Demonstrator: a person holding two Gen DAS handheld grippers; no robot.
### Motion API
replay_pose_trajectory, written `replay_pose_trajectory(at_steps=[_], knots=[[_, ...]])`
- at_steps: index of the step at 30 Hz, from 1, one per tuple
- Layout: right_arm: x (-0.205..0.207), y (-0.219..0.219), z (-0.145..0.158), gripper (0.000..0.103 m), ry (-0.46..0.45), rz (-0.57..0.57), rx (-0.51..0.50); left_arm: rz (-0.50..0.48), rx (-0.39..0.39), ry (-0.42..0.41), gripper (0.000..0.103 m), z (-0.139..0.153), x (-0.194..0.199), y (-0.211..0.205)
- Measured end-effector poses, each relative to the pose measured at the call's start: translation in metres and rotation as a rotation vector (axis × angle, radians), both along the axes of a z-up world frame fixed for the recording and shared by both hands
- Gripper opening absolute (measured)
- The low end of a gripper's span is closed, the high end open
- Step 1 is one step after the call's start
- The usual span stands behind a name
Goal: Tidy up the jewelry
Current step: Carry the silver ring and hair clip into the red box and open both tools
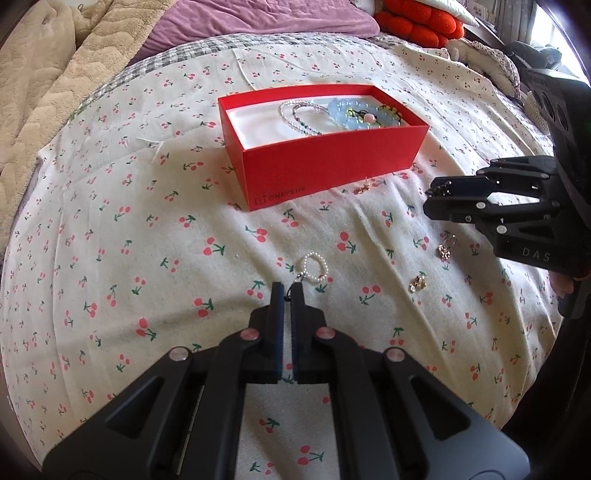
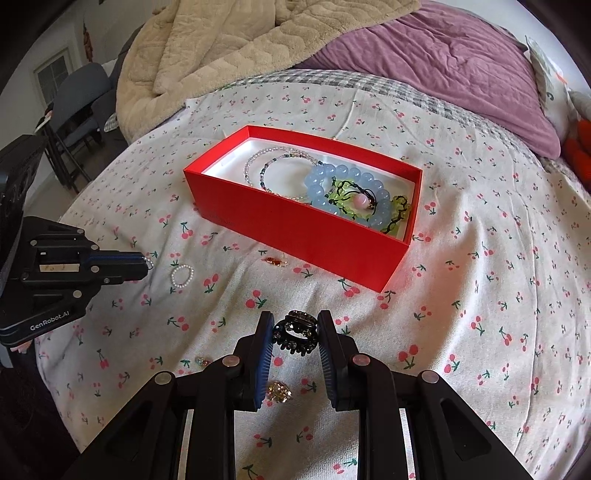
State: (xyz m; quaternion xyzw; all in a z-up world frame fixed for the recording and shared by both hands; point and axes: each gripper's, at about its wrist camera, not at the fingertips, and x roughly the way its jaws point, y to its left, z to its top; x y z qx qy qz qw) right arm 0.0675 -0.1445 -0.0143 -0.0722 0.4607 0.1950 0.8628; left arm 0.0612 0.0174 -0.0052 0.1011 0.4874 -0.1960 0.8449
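Note:
A red box [image 1: 332, 170] [image 2: 295, 229] stands on the cherry-print bedsheet and holds a blue bead bracelet [image 2: 332, 181], a clear bead strand [image 2: 273, 155] and a green bracelet [image 2: 399, 206]. My left gripper [image 1: 287, 290] [image 2: 146, 264] is shut on the end of a small pearl bracelet [image 1: 314, 267] [image 2: 181, 275], which lies on the sheet. My right gripper [image 2: 295, 328] [image 1: 430, 197] is shut on a black hair claw clip [image 2: 295, 332] and holds it above the sheet, in front of the box.
Loose gold earrings [image 1: 445, 251] [image 1: 417, 282] lie on the sheet, one [image 2: 279, 391] under my right gripper. A small orange piece [image 2: 275, 261] [image 1: 364, 187] lies by the box. A beige blanket [image 2: 229, 48], purple pillow [image 2: 443, 66] and red cushion [image 1: 421, 22] lie behind.

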Motion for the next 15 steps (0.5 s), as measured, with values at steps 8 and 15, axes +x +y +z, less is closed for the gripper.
replay_pose_trajectory(at_steps=[8, 15], knots=[[0.000, 0.002, 0.016, 0.024, -0.017, -0.015, 0.006, 0.028, -0.028, -0.014, 0.004, 0.015, 0.005, -0.003], [0.004, 0.005, 0.034, 0.024, -0.037, -0.036, 0.030, 0.052, -0.059, -0.036, 0.004, 0.032, 0.013, -0.005]])
